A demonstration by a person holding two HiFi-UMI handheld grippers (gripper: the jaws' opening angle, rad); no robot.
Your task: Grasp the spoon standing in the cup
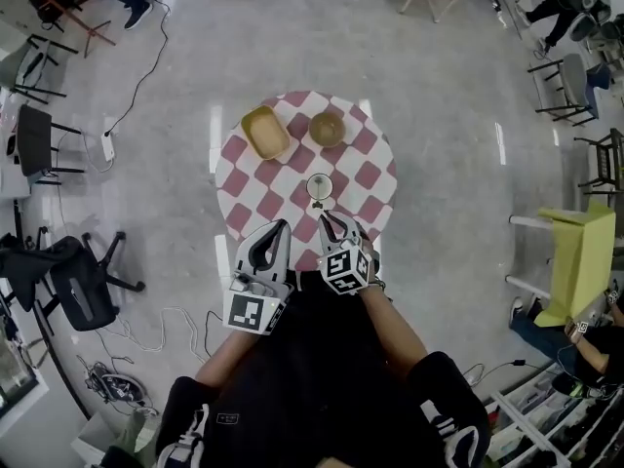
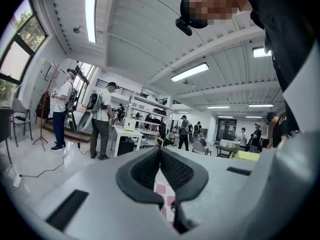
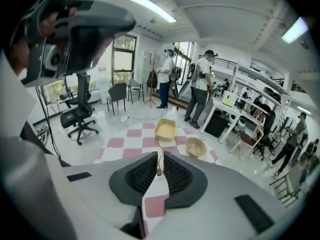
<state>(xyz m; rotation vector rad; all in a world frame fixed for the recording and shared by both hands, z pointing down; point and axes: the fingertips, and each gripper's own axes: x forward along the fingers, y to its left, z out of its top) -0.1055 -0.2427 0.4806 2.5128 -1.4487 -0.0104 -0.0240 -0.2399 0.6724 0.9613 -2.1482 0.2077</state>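
Observation:
A clear cup [image 1: 319, 185] stands near the middle of the round pink-and-white checked table [image 1: 370, 175]. The spoon [image 1: 317, 203] leans out of it toward me. My right gripper [image 1: 325, 217] sits just in front of the cup with its tips at the spoon's handle. In the right gripper view the jaws [image 3: 160, 156] stand a narrow slit apart, and the thin handle end of the spoon [image 3: 159, 171] shows in that gap; the cup is hidden behind them. My left gripper [image 1: 285, 224] hovers over the table's near edge, shut and empty, its tips meeting [image 2: 160, 150].
A yellow rectangular tray [image 1: 265, 132] [image 3: 165, 129] and a round wooden bowl [image 1: 328, 128] [image 3: 195, 146] sit at the table's far side. A black office chair [image 1: 68, 281] and floor cables lie to the left, a yellow table [image 1: 580, 261] to the right. Several people stand in the background.

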